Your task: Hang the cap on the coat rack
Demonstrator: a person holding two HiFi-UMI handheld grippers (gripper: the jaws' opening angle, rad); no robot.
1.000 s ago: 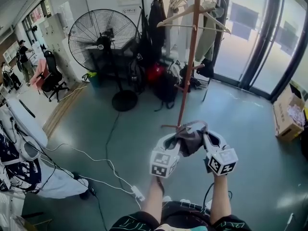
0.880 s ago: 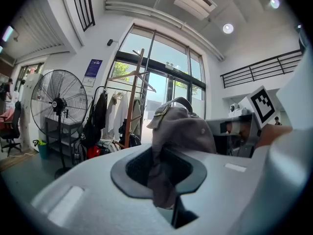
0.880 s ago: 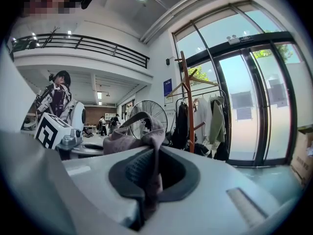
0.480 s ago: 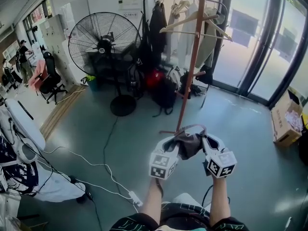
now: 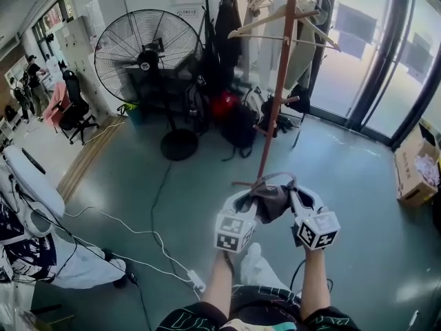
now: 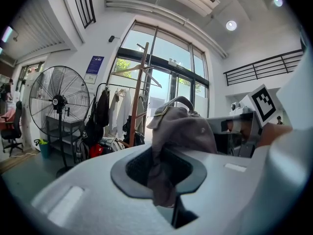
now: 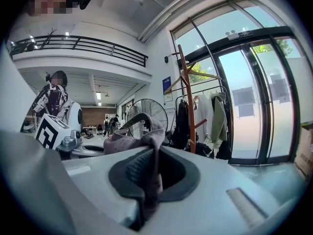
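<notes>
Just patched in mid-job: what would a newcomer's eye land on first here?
The grey cap stands out first, stretched between the left claw and the right claw, both clamped on its fabric, low in the middle of the head view. Just beyond it stands the orange-brown coat rack, its pole rising to the top edge. Further left, a big black floor fan stands near the wall.

The coat rack point(image 5: 278, 81) is running out past the top edge, its foot sinking behind the cap point(image 5: 270, 200). The cap's lower folds are disappearing between the fingers point(image 6: 88, 195) of the left gripper point(image 6: 164, 187). At the right edge a cardboard box point(image 5: 413, 178) is being cut off. The wall notice point(image 5: 186, 12) at upper centre is showing too small to read.
</notes>
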